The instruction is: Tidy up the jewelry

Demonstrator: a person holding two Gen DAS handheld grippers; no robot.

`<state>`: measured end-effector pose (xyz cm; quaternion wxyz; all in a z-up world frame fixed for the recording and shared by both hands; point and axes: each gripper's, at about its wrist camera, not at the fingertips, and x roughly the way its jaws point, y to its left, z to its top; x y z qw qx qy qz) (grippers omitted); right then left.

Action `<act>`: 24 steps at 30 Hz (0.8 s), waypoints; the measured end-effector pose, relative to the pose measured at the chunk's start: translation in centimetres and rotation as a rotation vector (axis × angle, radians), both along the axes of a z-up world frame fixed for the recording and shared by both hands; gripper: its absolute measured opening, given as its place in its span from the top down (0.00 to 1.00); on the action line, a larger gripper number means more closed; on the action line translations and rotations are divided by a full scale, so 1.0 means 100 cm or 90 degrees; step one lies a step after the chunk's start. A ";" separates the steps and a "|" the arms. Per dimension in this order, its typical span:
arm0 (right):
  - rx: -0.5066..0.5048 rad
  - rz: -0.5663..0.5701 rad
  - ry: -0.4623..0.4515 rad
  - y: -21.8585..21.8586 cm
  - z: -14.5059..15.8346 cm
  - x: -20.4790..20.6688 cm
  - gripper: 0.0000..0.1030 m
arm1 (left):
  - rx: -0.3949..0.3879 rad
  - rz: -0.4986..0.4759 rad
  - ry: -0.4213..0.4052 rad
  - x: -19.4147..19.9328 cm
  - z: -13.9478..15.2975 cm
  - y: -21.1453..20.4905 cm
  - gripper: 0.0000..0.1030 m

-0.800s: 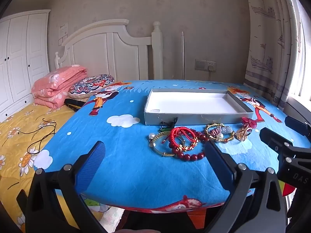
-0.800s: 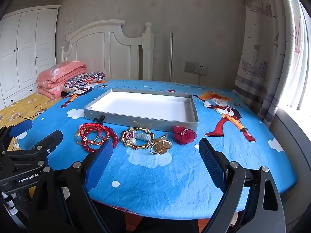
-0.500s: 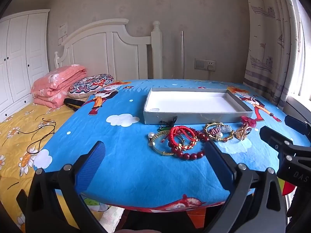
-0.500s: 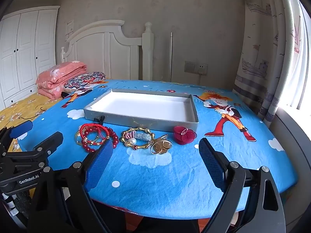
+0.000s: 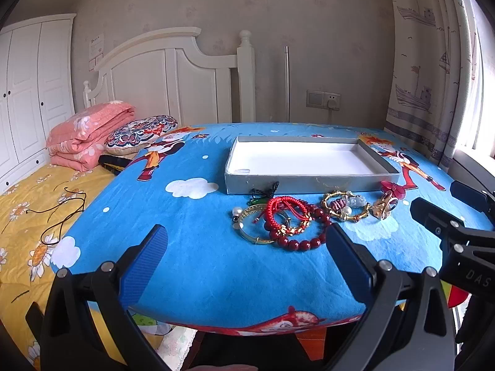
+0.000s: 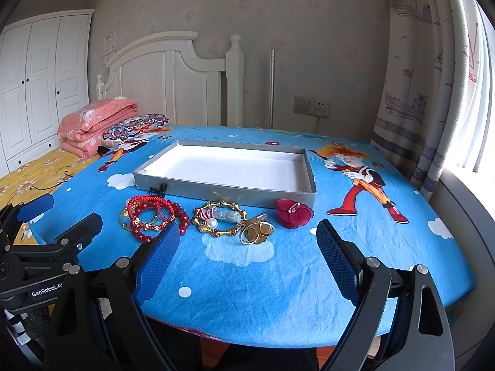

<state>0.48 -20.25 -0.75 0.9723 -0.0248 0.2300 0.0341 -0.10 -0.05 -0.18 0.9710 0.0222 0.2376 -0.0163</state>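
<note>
The jewelry lies in a row on the blue table [image 5: 191,266], just before the near wall of the grey tray [image 6: 229,190]. The left gripper [image 5: 247,255] hovers with fingers [image 5: 144,262] spread wide and empty; the red bead bracelet [image 5: 297,235] sits ahead, toward its right finger. The right gripper [image 6: 247,256], equally wide and empty, faces the gold bangle [image 6: 218,219], the ring cluster [image 6: 256,232] and the red flower clip [image 6: 294,213], all beyond its tips
</note>
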 end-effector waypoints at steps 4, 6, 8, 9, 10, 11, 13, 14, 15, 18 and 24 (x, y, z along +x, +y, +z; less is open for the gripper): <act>0.000 0.000 0.001 0.001 -0.001 -0.002 0.18 | -0.001 0.000 0.003 0.000 0.000 0.002 0.04; -0.001 0.000 0.002 0.001 -0.001 -0.002 0.18 | -0.005 0.003 0.004 0.000 0.000 0.003 0.04; 0.000 0.001 0.002 0.001 -0.006 -0.001 0.18 | -0.007 0.006 0.006 0.000 -0.001 0.003 0.04; 0.000 0.001 0.002 0.001 -0.006 -0.002 0.18 | -0.007 0.008 0.007 0.000 -0.001 0.004 0.04; 0.000 0.001 0.002 0.001 -0.006 -0.002 0.18 | -0.008 0.010 0.007 0.000 -0.001 0.004 0.04; 0.000 0.001 0.003 0.001 -0.005 -0.001 0.18 | -0.008 0.011 0.007 0.000 -0.001 0.004 0.04; 0.000 0.000 0.004 0.001 -0.005 -0.002 0.18 | -0.008 0.010 0.006 0.001 -0.001 0.004 0.04; 0.001 0.000 0.004 0.001 -0.005 -0.002 0.18 | -0.007 0.010 0.006 0.001 -0.001 0.004 0.04; 0.001 -0.001 0.004 0.002 -0.006 -0.003 0.18 | -0.007 0.010 0.005 0.000 -0.001 0.003 0.04; 0.002 -0.002 0.007 0.002 -0.005 -0.003 0.18 | -0.005 0.012 0.001 -0.001 -0.001 0.003 0.04; 0.002 -0.002 0.007 0.002 -0.005 -0.003 0.18 | -0.009 0.016 -0.001 -0.004 -0.001 0.005 0.04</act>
